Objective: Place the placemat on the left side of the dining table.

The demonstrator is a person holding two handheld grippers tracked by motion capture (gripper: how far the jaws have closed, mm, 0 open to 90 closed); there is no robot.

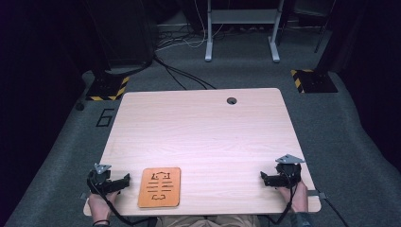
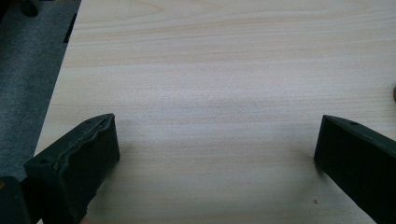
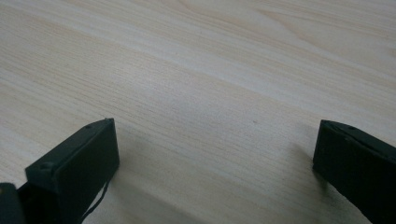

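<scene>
Board (image 1: pixel 160 187) lies flat at the bench's (image 1: pixel 203 132) near edge, just right of my left tool (image 1: pixel 126 178); both tools, right one (image 1: pixel 263 177) too, gape empty, so I could shove it off.

Orange board (image 1: pixel 159 187) with black cut-out marks on pale wood-grain table (image 1: pixel 208 132).
</scene>
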